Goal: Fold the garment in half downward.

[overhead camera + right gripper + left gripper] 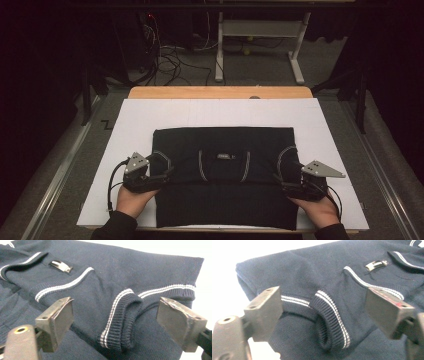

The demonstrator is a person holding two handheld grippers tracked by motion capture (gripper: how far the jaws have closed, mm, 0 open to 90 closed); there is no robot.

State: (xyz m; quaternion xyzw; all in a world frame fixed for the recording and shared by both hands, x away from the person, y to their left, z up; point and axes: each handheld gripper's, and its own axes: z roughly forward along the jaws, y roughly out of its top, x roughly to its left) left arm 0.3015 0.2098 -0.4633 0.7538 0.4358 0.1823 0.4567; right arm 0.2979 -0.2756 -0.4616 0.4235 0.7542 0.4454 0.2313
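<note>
Now both sleeves sit folded in on the dark navy knit sweater (223, 175) with white-striped cuffs.
It lies flat on the white sheet (125, 150) over the wooden counter (220, 92); your left gripper (159, 176) and right gripper (285, 182) have fingers spread wide, holding nothing, each straddling a ribbed cuff. Next, probably regrip for another fold.

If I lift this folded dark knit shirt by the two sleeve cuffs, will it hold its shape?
Probably not. The shirt looks like soft knit, so it would likely sag and unfold between the left gripper and right gripper. The ribbed cuff curls loosely, so it may stretch. Pushed across the white sheet, it would likely bunch.
</note>
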